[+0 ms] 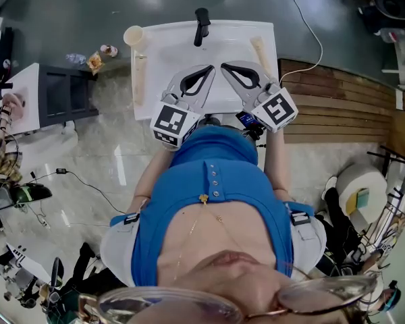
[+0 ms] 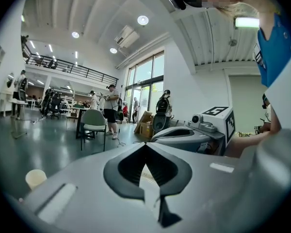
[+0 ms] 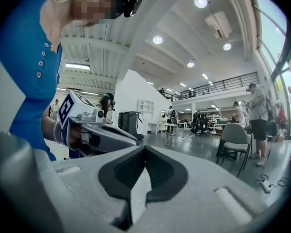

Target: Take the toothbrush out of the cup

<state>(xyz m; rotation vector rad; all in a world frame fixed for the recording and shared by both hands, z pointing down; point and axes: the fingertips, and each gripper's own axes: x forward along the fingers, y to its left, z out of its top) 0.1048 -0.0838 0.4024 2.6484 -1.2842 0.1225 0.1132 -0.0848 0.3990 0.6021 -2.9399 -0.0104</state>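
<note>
At the white basin, the cup stands upright on the far left corner. The toothbrush cannot be picked out with certainty: a slim pale bar lies flat on the left rim, one end at the cup, its long axis running along the rim toward you, and a like bar lies on the right rim. Between the two bars the basin top is open, bounded at the far edge by the black tap; a slatted wooden platform adjoins on the right. You hold your left gripper and right gripper close to your chest above the basin's near half, about level, tips angled toward each other and nearly meeting, aimed at the tap. Both pairs of jaws are pressed together with nothing between them.
</note>
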